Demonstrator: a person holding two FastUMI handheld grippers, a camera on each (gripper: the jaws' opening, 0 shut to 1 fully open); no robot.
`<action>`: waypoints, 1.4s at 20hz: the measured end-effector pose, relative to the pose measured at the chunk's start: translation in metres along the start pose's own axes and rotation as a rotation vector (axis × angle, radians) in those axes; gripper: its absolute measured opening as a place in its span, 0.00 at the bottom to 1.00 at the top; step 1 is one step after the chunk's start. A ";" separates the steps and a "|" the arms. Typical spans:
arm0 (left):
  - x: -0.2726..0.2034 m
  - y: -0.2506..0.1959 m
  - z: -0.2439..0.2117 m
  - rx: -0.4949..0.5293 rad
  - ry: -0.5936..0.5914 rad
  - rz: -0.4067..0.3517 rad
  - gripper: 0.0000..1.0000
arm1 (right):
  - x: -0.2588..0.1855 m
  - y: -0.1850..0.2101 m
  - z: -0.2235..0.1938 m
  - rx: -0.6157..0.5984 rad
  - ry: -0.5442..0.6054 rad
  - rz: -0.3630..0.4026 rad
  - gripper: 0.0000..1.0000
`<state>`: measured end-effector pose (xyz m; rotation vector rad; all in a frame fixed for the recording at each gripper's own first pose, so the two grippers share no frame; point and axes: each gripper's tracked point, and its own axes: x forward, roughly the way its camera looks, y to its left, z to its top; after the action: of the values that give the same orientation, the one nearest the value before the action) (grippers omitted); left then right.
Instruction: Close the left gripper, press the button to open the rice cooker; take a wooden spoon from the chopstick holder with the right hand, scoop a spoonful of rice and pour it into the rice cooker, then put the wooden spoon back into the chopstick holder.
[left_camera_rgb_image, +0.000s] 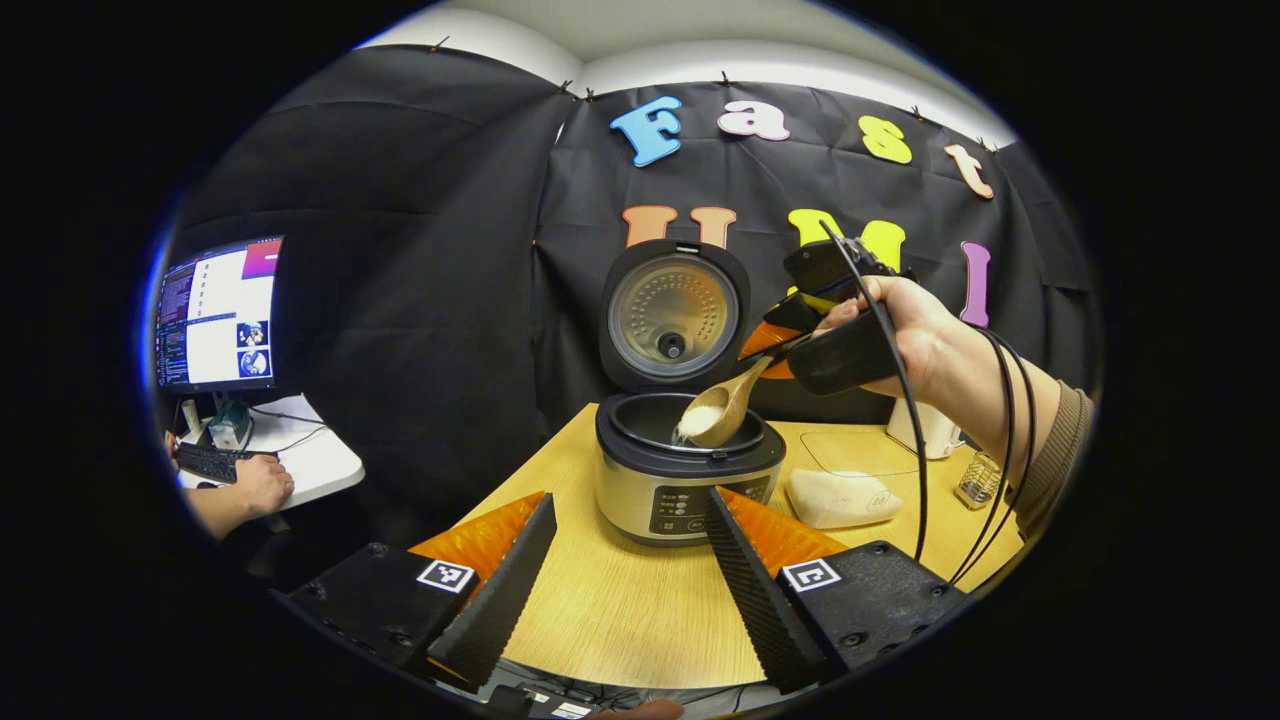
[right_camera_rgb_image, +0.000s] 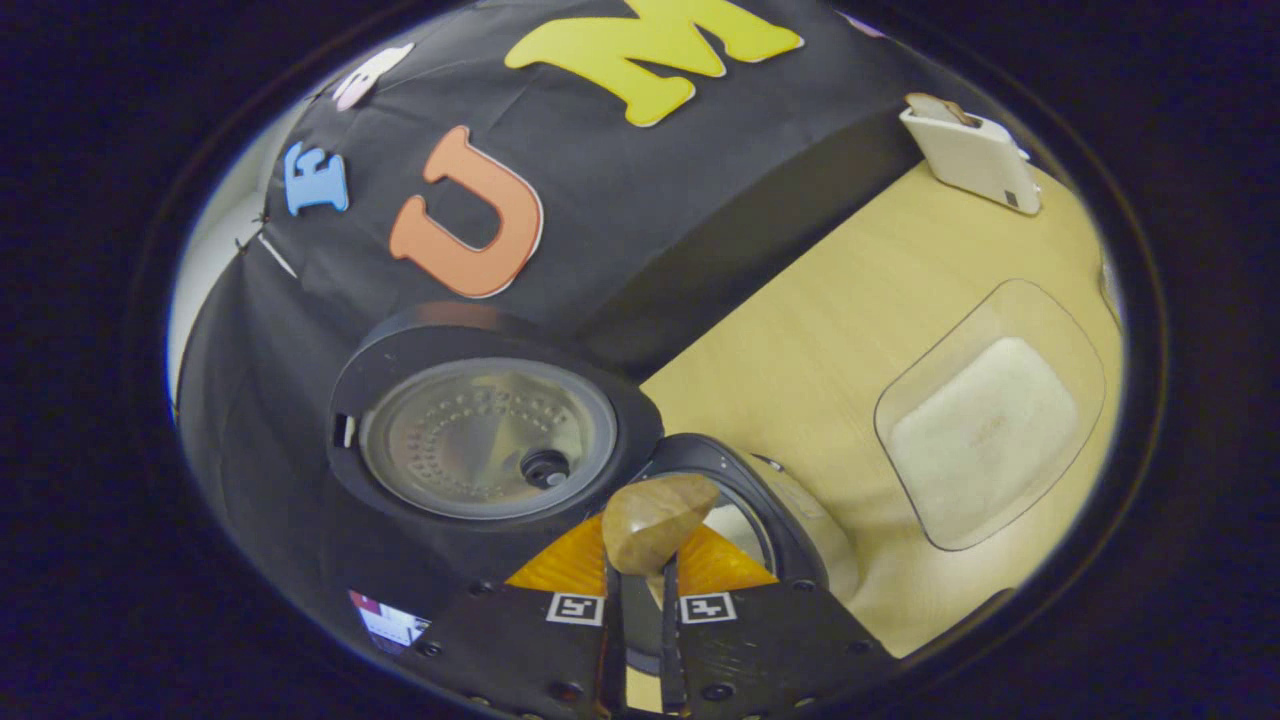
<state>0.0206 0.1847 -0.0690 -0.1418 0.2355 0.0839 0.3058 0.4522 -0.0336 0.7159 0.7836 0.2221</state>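
The rice cooker (left_camera_rgb_image: 688, 490) stands open on the wooden table, its lid (left_camera_rgb_image: 672, 318) upright. Over the inner pot (left_camera_rgb_image: 650, 420) hangs a wooden spoon (left_camera_rgb_image: 718, 408), tilted, with white rice in its bowl and some spilling off the low edge. A hand holds my right gripper (left_camera_rgb_image: 778, 350), which is shut on the spoon's handle. In the right gripper view the spoon's (right_camera_rgb_image: 655, 522) back faces me above my gripper (right_camera_rgb_image: 640, 590), with the lid (right_camera_rgb_image: 487, 437) and pot rim (right_camera_rgb_image: 765, 495) beyond. My left gripper (left_camera_rgb_image: 630, 500) stands open in front of the cooker, nothing between its fingers.
A clear tray holding a pale heap of rice (left_camera_rgb_image: 840, 497) (right_camera_rgb_image: 985, 430) lies right of the cooker. Behind it stand a white upright container (left_camera_rgb_image: 925, 425) (right_camera_rgb_image: 970, 150) and a small wire basket (left_camera_rgb_image: 978, 480). At the far left, a person types at a desk with a monitor (left_camera_rgb_image: 215, 315).
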 end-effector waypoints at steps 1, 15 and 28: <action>0.000 0.002 0.000 -0.002 0.002 0.003 0.96 | 0.001 0.002 0.000 -0.043 -0.006 -0.014 0.13; -0.004 0.013 0.000 -0.014 -0.001 0.025 0.96 | 0.003 0.035 0.002 -0.652 -0.123 -0.113 0.13; -0.005 0.029 -0.003 -0.017 0.005 0.060 0.96 | -0.004 0.063 -0.008 -1.163 -0.277 -0.253 0.13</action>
<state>0.0119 0.2130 -0.0744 -0.1523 0.2444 0.1456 0.3025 0.5017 0.0066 -0.4460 0.3591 0.2934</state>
